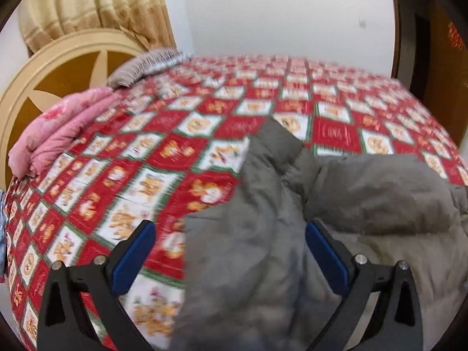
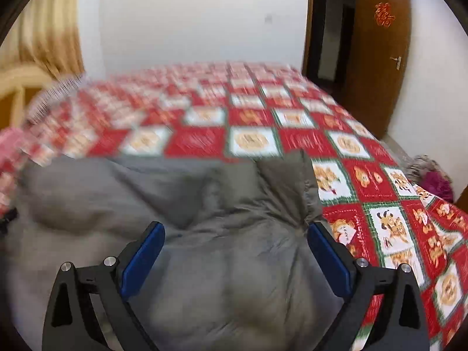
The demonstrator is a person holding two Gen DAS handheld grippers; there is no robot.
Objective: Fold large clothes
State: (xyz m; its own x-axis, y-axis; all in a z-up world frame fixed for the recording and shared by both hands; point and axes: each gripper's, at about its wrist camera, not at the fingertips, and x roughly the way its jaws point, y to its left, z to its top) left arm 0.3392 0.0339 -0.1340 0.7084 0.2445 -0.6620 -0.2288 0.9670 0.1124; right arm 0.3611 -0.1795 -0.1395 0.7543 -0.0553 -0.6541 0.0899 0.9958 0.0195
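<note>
Grey, puffy, quilted: the padded jacket (image 1: 292, 219) lies on the bed, on a red-and-white checked bedspread (image 1: 140, 152), right below and ahead of both my tongs. Left gripper (image 1: 229, 231) has its blue pads spread wide, nothing pinched; the jacket's left edge runs up between them, so fabric sits toward the right pad and bare bedspread toward the left one. Right gripper (image 2: 235, 232) is also fully apart, nothing pinched; jacket (image 2: 190, 234) fills the gap and spreads off to its left, while its right edge falls just by the right pad. So the garment spans across from one tong to the other, long axis roughly sideways, and each hand is nearest its own side edge.

A narrower flap, sleeve or collar I can't tell, sticks away from me past the left tong's tips; a similar peak shows ahead of the right tong. Surface looks lumpy, creased, thick; I judge it bulky and springy, needing a deep bite. Frames are motion-blurred, so seams are unclear. A pink quilt (image 1: 58, 128) sits far left, well clear.
</note>
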